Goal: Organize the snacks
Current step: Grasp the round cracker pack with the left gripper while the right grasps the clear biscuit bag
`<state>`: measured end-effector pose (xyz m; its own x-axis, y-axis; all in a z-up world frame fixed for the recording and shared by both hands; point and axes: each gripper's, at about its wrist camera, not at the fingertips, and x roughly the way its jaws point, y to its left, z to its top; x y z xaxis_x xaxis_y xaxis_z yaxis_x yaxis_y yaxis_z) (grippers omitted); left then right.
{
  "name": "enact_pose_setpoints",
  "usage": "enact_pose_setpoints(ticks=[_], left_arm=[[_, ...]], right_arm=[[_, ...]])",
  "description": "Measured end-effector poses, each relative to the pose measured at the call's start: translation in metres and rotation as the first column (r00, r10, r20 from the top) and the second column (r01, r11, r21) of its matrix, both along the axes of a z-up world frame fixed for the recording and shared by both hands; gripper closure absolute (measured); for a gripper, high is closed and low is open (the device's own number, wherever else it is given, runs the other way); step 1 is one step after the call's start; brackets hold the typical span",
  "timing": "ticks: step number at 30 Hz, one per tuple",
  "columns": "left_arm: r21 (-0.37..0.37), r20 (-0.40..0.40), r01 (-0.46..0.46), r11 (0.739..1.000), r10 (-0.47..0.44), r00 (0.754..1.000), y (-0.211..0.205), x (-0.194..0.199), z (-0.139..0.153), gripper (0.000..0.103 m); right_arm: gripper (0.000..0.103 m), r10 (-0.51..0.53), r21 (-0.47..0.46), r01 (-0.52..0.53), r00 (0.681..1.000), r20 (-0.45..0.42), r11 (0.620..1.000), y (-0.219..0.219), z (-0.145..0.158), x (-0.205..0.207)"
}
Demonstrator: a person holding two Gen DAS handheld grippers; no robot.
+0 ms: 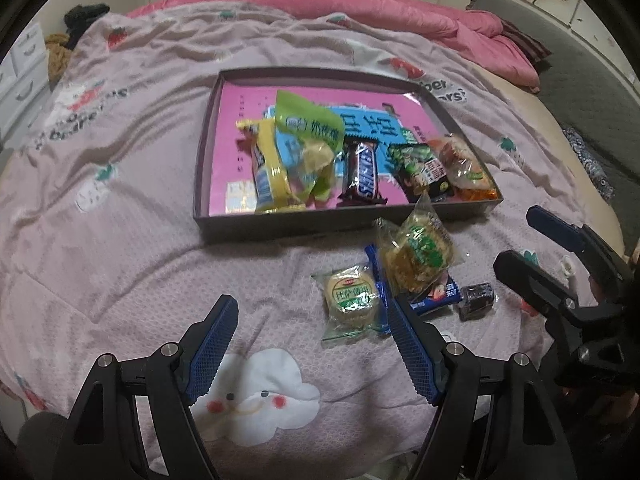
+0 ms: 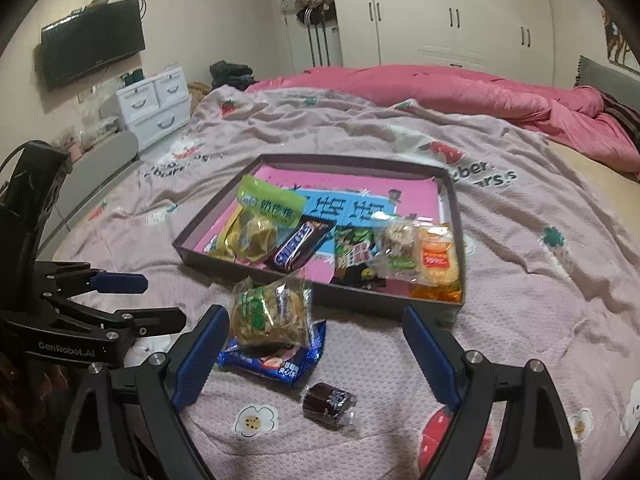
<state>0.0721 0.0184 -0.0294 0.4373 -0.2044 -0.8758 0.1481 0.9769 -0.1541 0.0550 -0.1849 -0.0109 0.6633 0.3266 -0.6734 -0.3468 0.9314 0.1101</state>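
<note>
A dark shallow box (image 1: 240,228) (image 2: 384,306) with a pink liner lies on the bed and holds several snacks, among them a Snickers bar (image 1: 362,174) (image 2: 298,248). In front of it on the blanket lie a round pastry (image 1: 352,296), a clear-wrapped cake (image 1: 416,256) (image 2: 268,312) on a blue packet (image 1: 434,296) (image 2: 272,364), and a small dark candy (image 1: 476,300) (image 2: 328,400). My left gripper (image 1: 312,352) is open and empty above the blanket, left of the pastry. My right gripper (image 2: 316,364) is open and empty over the blue packet and dark candy.
A pink quilt (image 2: 460,92) is bunched at the far side of the bed. White drawers (image 2: 156,104), a wall TV (image 2: 92,48) and wardrobes (image 2: 440,12) stand beyond. The right gripper shows at the right of the left wrist view (image 1: 532,248).
</note>
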Motion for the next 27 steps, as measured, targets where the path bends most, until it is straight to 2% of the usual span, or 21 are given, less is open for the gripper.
enact_pose_setpoints(ticks=[4,10,12,21,22,27], left_arm=[[-0.032,-0.043,-0.008,0.999,0.006,0.999,0.004,0.004,-0.012,0.025],[-0.017,-0.076,0.010,1.000,-0.011,0.997,0.000,0.006,-0.023,0.025],[0.004,-0.085,0.006,1.000,-0.006,0.996,0.000,0.008,-0.027,0.025],[-0.039,-0.106,0.044,0.998,-0.048,0.993,0.001,0.015,-0.032,0.025],[-0.044,-0.109,0.046,0.998,-0.051,0.993,0.000,0.016,-0.033,0.025],[-0.048,-0.111,0.065,0.997,-0.070,0.991,-0.011,0.021,-0.037,0.025]], right_arm=[[0.015,0.028,-0.013,-0.029,0.999,-0.038,1.000,0.007,-0.011,0.006],[0.015,0.072,-0.038,-0.075,0.995,-0.075,0.996,0.022,-0.028,0.022],[0.015,0.084,-0.032,-0.087,0.992,-0.090,0.996,0.024,-0.033,0.028],[0.015,0.145,0.037,-0.141,0.973,-0.178,0.989,0.025,-0.051,0.052],[0.018,0.158,0.046,-0.152,0.971,-0.179,0.987,0.026,-0.052,0.053],[0.049,0.225,0.058,-0.219,0.964,-0.144,0.974,0.032,-0.050,0.052]])
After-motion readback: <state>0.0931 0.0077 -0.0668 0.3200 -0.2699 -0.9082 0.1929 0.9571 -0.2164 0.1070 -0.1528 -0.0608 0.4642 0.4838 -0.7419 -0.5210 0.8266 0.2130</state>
